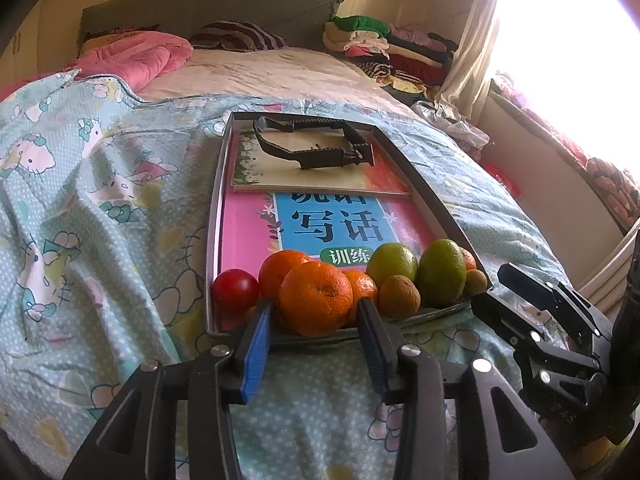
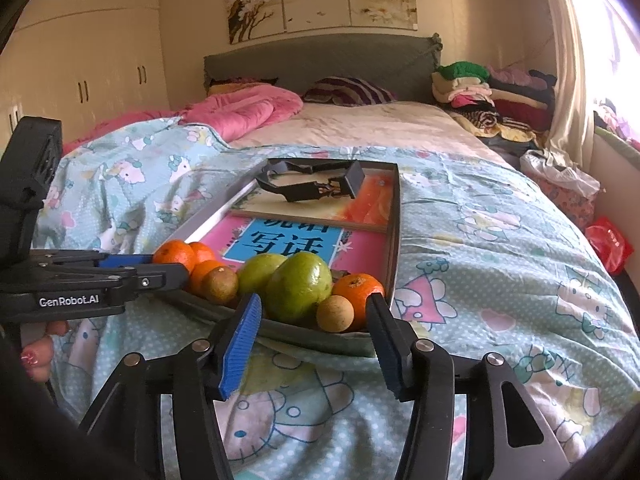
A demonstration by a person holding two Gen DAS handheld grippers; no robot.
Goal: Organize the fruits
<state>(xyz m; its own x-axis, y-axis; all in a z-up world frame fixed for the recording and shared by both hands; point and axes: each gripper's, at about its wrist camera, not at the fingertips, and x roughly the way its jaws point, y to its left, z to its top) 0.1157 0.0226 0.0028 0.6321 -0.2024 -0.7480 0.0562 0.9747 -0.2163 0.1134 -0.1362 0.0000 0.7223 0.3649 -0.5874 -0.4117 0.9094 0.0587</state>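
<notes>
Both grippers parted at the tray's near edge, gripping nothing.
Left gripper point(image 1: 316, 316) brackets an orange point(image 1: 315, 298); right gripper point(image 2: 314, 316) brackets a green fruit point(image 2: 298, 293). Fruits crowd the tray point(image 1: 216, 216) on the bed.

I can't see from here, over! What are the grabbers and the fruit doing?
Left gripper open, big orange between its fingers, not squeezed. Right gripper open, empty. Fruit bunched at tray's near end. Books fill the rest.

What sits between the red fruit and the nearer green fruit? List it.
In the left wrist view, between the red fruit and the green fruit sit three oranges in the tray.
</notes>
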